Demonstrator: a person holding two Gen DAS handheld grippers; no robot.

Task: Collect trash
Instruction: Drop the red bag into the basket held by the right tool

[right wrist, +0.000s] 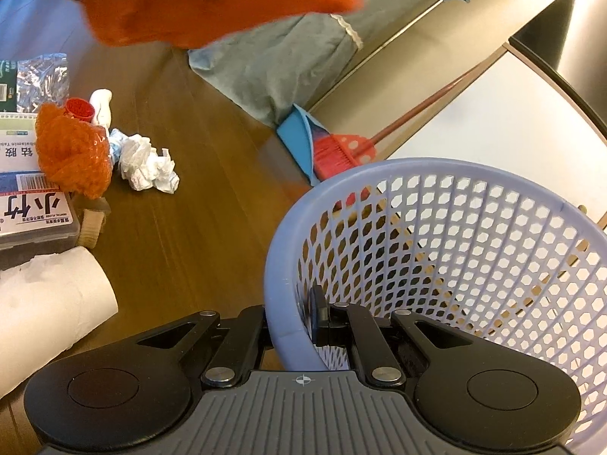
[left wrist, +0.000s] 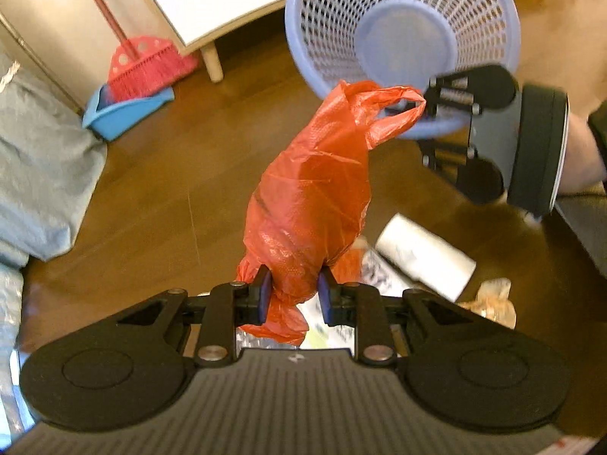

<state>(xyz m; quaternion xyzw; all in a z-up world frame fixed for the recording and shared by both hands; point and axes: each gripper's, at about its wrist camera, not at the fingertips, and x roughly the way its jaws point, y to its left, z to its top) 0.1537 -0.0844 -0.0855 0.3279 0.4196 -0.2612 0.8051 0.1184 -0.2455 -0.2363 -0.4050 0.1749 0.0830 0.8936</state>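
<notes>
My left fingers (left wrist: 294,294) pinch the orange bag (left wrist: 311,197); my right fingers (right wrist: 290,316) are clamped on the basket (right wrist: 455,246) rim.

2 close wrist fisheyes, downward-facing, sharing basket (left wrist: 402,38) and floor (right wrist: 212,227)

Crinkly orange plastic bag (left wrist: 315,189), perforated plastic basket (left wrist: 402,38)

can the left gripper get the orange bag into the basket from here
Probably yes. The left gripper is shut on the orange bag, and the right gripper holds the basket tipped, mouth towards it, nothing between.
</notes>
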